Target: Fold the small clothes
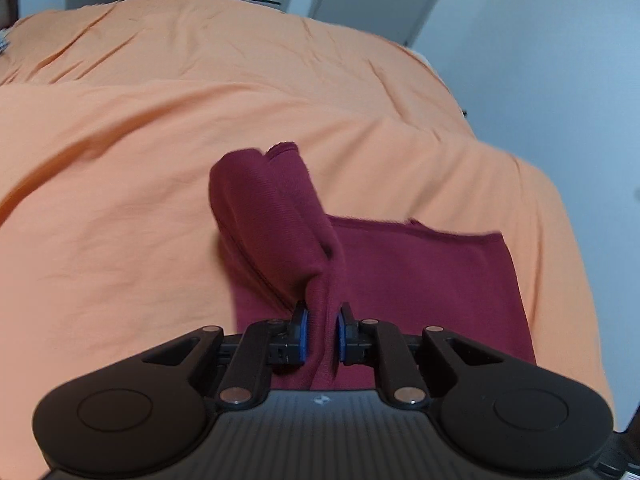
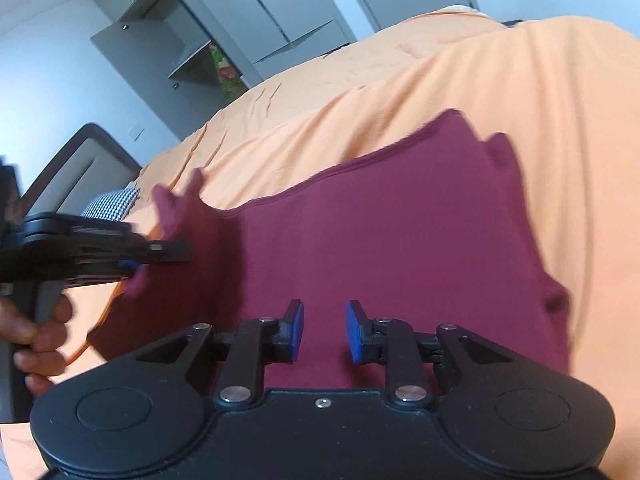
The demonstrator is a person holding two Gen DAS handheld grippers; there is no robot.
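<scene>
Left hand-held gripper pinched a raised flap of the maroon garment | garment lay on the orange bed, spreading rightward | my right hand-held gripper hovered over it, jaws apart, empty, nearer the flat body.

I see one garment, a dark maroon knit with a fine rib and a stitched hem along its far edge. Most of it lies flat on the orange bed, smooth across the middle, with one corner at the far right turned up slightly. Its left end is lifted off the bed and bunched into a narrow pinch between the pads of my left gripper; above the pinch the cloth rolls over into a loose, thick fold whose hemmed tip points away from me.
</scene>
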